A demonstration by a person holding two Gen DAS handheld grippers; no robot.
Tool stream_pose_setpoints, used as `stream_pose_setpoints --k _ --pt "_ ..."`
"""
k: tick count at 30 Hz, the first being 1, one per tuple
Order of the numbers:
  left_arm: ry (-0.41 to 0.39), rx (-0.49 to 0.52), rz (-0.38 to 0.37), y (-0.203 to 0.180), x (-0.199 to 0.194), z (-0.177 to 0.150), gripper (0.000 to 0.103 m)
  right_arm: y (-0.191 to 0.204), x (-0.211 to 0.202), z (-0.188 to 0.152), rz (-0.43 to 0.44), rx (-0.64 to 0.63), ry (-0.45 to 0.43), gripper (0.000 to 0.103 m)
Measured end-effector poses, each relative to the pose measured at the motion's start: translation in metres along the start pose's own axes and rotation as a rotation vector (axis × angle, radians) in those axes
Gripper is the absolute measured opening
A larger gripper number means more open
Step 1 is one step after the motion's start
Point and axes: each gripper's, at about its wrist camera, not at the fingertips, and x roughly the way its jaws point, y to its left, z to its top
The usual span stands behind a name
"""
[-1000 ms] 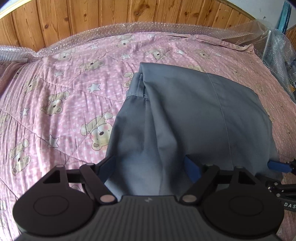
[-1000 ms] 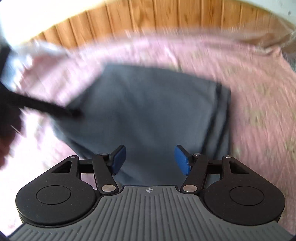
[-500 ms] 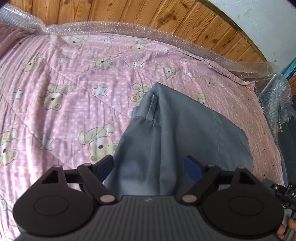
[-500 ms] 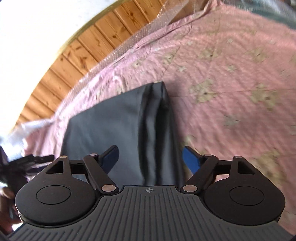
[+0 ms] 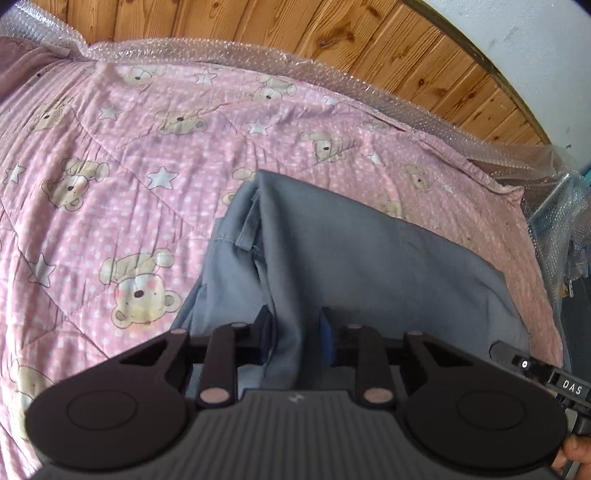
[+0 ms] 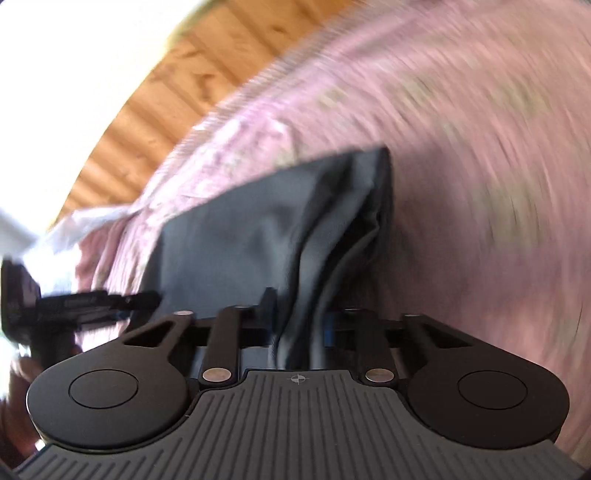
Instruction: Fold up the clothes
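Gripping near edge of grey trousers (image 5: pixel 369 266), both tools closed on bunched cloth: left tool (image 5: pixel 295 341) at belt-loop side, right tool (image 6: pixel 299 332) at opposite side. Trousers lie on pink bear-print quilt (image 5: pixel 129 177) on bed, far end toward wooden headboard (image 5: pixel 258 26). Advice: lift both corners level, keep hem taut, carry toward headboard, align edges before release. Right view blurred; grip depth unclear.

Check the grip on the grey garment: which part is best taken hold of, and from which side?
The near edge, one gripper toward each near corner, coming from the person's side along the bedspread. The grey garment lies folded with stacked layers bunching there, so each closed grip catches every layer. The left gripper and right gripper already pinch those ridges.
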Motion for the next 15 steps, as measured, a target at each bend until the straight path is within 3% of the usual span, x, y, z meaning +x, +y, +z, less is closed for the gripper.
stream_pose_setpoints --k 4,7,10,11,13,15 --pt "-0.045 -0.019 0.042 -0.028 0.021 0.009 0.018 0.004 -0.006 0.072 -0.01 -0.183 -0.022 0.016" --pt "-0.01 -0.016 0.083 -0.037 0.056 0.016 0.027 -0.018 0.028 0.112 -0.081 -0.226 0.04 0.018" --pt "-0.053 -0.018 0.108 -0.041 0.038 0.012 0.029 -0.047 0.06 0.114 -0.155 -0.23 0.153 0.037" --pt "-0.083 -0.021 0.107 -0.041 0.023 0.008 0.027 -0.048 0.052 0.112 -0.172 -0.233 0.122 0.043" --pt "-0.178 -0.035 0.062 -0.041 -0.018 -0.004 0.027 -0.035 0.02 0.105 -0.192 -0.258 -0.012 0.041" --pt "-0.197 -0.022 0.002 -0.045 -0.032 -0.016 0.038 -0.012 -0.015 0.091 -0.156 -0.294 -0.155 0.042"
